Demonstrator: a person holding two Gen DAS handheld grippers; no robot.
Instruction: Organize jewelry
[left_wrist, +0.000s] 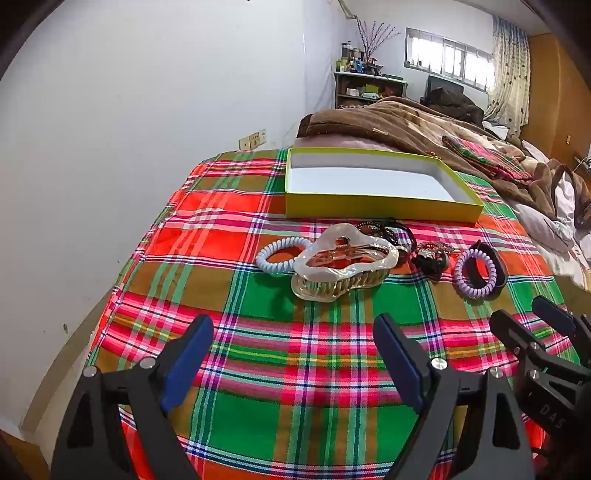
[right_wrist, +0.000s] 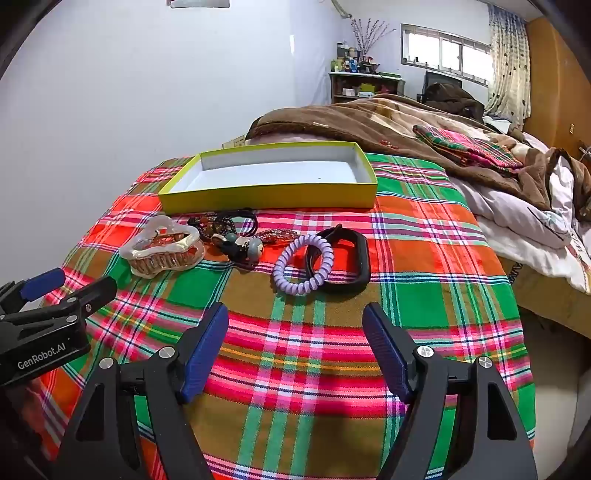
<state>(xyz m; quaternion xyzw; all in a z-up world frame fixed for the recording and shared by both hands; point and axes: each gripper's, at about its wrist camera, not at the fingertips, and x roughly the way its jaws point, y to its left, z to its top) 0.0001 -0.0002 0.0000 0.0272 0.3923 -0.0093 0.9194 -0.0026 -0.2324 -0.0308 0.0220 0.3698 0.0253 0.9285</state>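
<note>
Both views are bright and evenly lit. Daylight comes from the window (left_wrist: 448, 59) at the far right of the room, and its panes are blown out to white. The white wall (left_wrist: 147, 110) takes on a soft bluish cast. Shadows on the plaid cloth (right_wrist: 295, 350) are faint and soft-edged, lying just under the near items. The inside of the yellow box (right_wrist: 273, 173) looks pale and slightly washed out. Fisheye distortion bends the wall and the bed edges strongly toward the corners, where dark vignetting closes in. The far shelf (left_wrist: 369, 88) is small and soft, with fine detail lost.
</note>
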